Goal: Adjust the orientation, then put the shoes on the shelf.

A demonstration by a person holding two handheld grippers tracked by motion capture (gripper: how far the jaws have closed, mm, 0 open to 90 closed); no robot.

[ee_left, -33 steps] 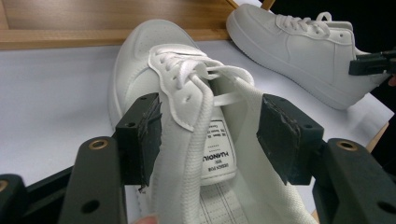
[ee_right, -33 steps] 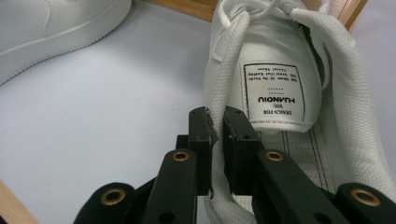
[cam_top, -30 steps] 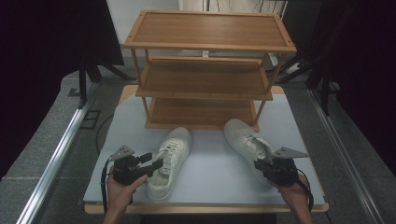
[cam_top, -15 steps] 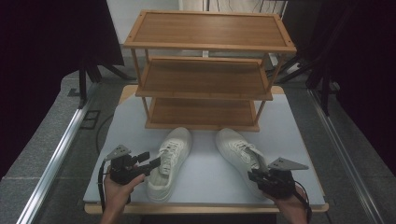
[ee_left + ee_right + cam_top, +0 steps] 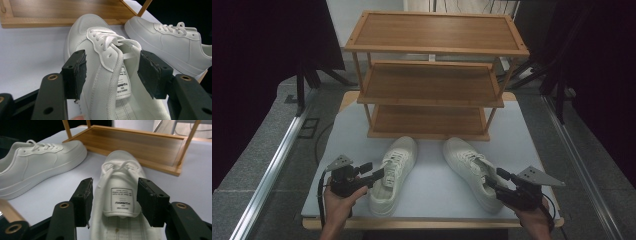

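Each released hand-held gripper, left and right, has a shoe's tongue between its spread jaws.

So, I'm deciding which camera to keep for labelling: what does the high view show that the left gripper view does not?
High view alone: the whole three-shelf wooden rack, the table edge, both hands, and the right gripper open at the right shoe.

Left gripper view alone: the printed tongue label of the left shoe, between the open pads of the left gripper.

Both: the two white shoes, the rack's bottom shelf and the pale tabletop.
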